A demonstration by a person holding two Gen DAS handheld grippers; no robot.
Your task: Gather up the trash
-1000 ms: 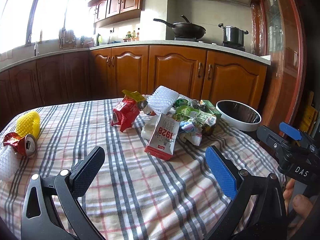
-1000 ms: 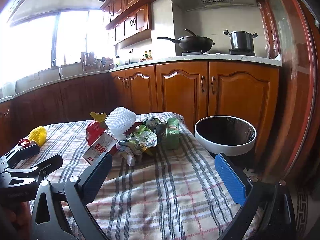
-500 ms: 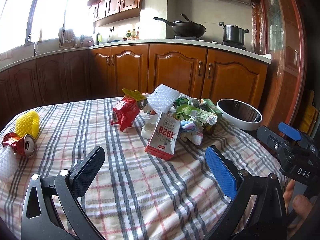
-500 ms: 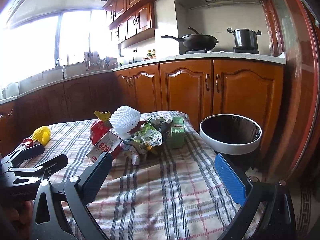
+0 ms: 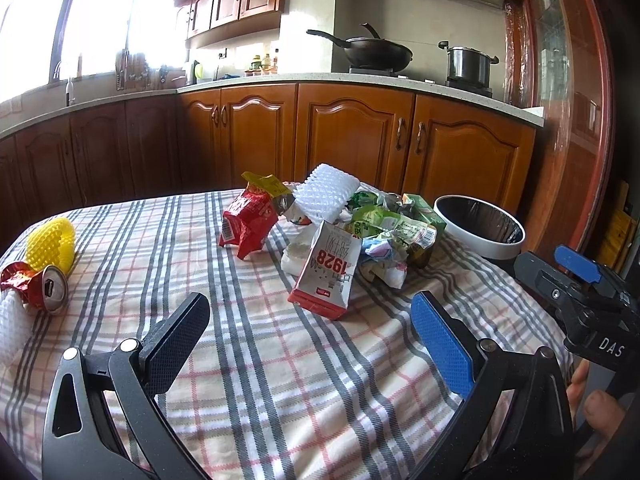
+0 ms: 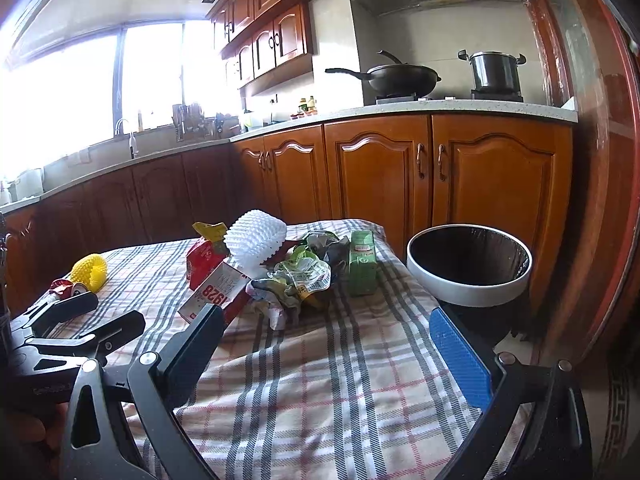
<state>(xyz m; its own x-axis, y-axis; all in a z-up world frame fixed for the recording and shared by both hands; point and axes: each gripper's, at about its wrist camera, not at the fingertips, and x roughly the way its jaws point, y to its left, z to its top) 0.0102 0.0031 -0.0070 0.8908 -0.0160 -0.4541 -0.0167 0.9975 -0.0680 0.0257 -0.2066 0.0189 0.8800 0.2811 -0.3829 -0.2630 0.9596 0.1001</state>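
Observation:
A pile of trash lies on the plaid tablecloth (image 5: 260,360): a white "1928" carton (image 5: 326,272), a red snack bag (image 5: 248,220), white foam netting (image 5: 328,196), crumpled green wrappers (image 5: 384,226) and a green carton (image 6: 362,268). A crushed red can (image 5: 44,288) and yellow foam netting (image 5: 52,244) lie at the left edge. The white-rimmed trash bin (image 6: 470,266) stands beyond the table's right edge. My left gripper (image 5: 310,336) is open and empty, short of the pile. My right gripper (image 6: 332,344) is open and empty above the cloth, near the bin.
Wooden kitchen cabinets (image 5: 352,140) run behind the table, with a wok (image 5: 376,52) and a pot (image 5: 468,64) on the counter. The right gripper's body (image 5: 580,292) shows at the right of the left wrist view. The left gripper's body (image 6: 68,328) shows at the left of the right wrist view.
The right gripper has risen and tilted slightly, so the bin and pile sit a little lower in its view. The left gripper has barely moved. Both stay open.

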